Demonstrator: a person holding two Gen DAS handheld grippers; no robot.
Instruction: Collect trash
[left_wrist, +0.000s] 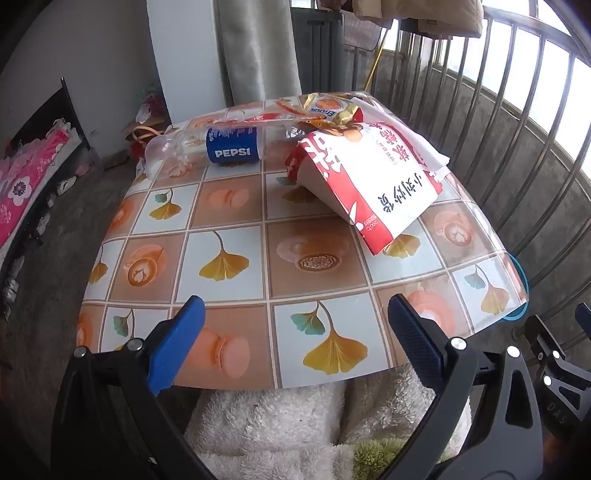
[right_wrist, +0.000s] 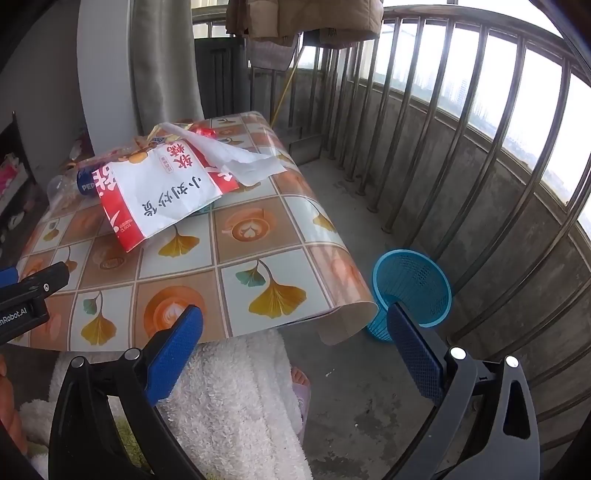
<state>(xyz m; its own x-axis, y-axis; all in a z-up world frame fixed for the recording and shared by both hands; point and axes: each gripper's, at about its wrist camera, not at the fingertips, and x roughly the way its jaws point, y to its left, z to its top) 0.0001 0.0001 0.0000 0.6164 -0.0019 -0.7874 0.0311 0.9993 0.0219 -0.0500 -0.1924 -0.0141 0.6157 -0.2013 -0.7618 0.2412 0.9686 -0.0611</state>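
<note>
Left gripper (left_wrist: 295, 325): hovers over the near edge of the desk, tilted downward; its blue jaws stand wide apart with nothing between them.
Right gripper (right_wrist: 295, 332): hovers by the near right corner of the desk, tilted downward; jaws wide apart and empty.
Desk (left_wrist: 229, 258): covered with a glossy sheet printed with squares of ginkgo leaves, coffee cups and macarons; the sheet hangs over the right edge.
Red-and-white bag (left_wrist: 373, 184): the largest piece of trash, lying slanted on the far right part of the desk, its printed face up and its near end raised a little off the surface.
Pepsi bottle (left_wrist: 207, 149): clear plastic with a blue label, lying on its side at the far left of the desk, just beside the bag.
Gold wrapper (left_wrist: 328, 107): crumpled, behind the bag at the far edge.
White tissue (right_wrist: 236, 155): draped over the far end of the bag, trailing onto the desk.
Blue basket (right_wrist: 413, 288): mesh plastic, standing on the concrete floor beside the desk's right corner, near the railing (right_wrist: 461, 129); looks empty.
Fluffy white garment (right_wrist: 229, 398): on the person's lap, below the desk edge.
</note>
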